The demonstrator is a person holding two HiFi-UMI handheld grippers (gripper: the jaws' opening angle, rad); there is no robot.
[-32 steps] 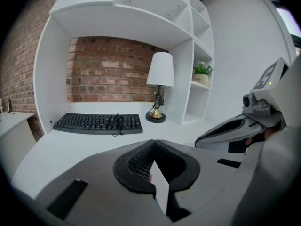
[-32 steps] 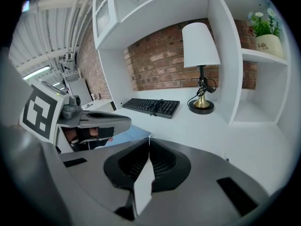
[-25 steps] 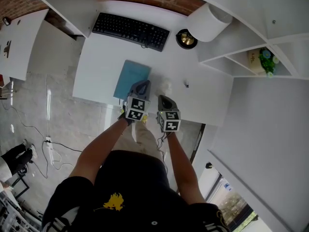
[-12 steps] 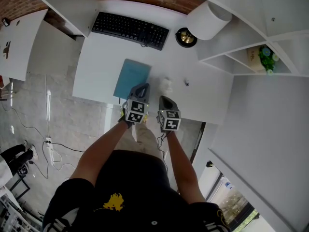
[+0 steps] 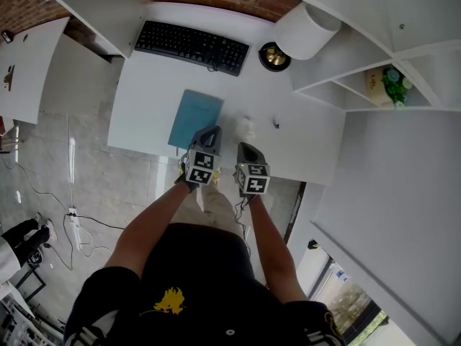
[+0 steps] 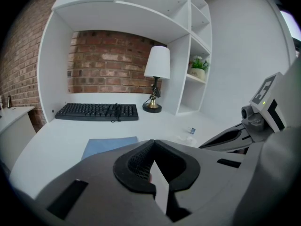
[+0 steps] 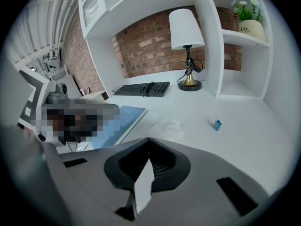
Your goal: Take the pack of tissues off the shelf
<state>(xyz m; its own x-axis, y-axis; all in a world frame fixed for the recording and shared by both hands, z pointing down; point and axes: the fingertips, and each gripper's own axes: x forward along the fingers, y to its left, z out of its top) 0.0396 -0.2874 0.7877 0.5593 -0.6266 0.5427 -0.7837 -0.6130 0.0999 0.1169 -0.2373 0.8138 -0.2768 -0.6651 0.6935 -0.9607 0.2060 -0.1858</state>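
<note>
A small white pack of tissues (image 5: 247, 126) lies flat on the white desk (image 5: 151, 85), just beyond both grippers. It also shows in the right gripper view (image 7: 168, 125) and, faintly, in the left gripper view (image 6: 185, 138). My left gripper (image 5: 213, 129) hovers over the near edge of a blue notebook (image 5: 194, 114), jaws shut and empty (image 6: 152, 145). My right gripper (image 5: 243, 146) is beside it at the desk's front edge, also shut with nothing in it (image 7: 148, 144). Neither touches the pack.
A black keyboard (image 5: 191, 45) lies at the back of the desk, and a white-shaded lamp (image 5: 305, 31) on a brass base (image 5: 275, 57) stands to its right. A blue binder clip (image 7: 216, 124) lies right of the pack. The shelf unit (image 5: 338, 89) holds a potted plant (image 5: 391, 85).
</note>
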